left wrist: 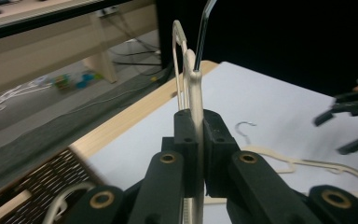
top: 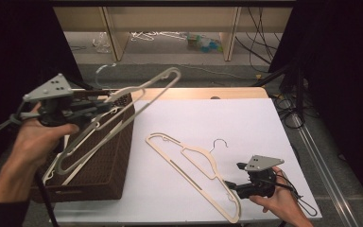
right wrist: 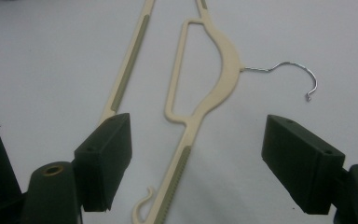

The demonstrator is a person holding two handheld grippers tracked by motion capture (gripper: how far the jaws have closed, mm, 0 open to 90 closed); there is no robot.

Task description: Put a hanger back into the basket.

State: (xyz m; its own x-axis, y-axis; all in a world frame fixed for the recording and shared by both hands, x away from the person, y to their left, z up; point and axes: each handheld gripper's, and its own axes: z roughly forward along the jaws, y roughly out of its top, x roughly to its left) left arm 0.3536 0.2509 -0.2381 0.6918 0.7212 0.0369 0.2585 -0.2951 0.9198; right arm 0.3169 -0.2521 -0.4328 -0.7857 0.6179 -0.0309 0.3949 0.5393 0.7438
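The left gripper [top: 105, 107] pinches a cream hanger [top: 123, 111] tight, close to its metal hook [top: 105, 71]. The hanger hangs in the air above the brown basket [top: 106, 163] at the left side of the table [top: 246, 123]. Its long end points up and to the right. More hangers [top: 59, 168] stick out of the basket, leaning on its near left side.

The right gripper [top: 230, 176] sits low at the near right. Its jaws are spread wide and hold nothing. A second hanger [top: 196, 170] lies flat on the white table right in front of it, and its thin bar runs between the open jaws.

What could go wrong? The lifted hanger is long and held by one small spot, so it could swing or twist and slip out. Its low end is close to the other hangers in the basket, so it could catch on them and drag them out. The flat hanger is thin and lies tight on the table, so the right jaws could slide over it or push it away instead of grabbing it.
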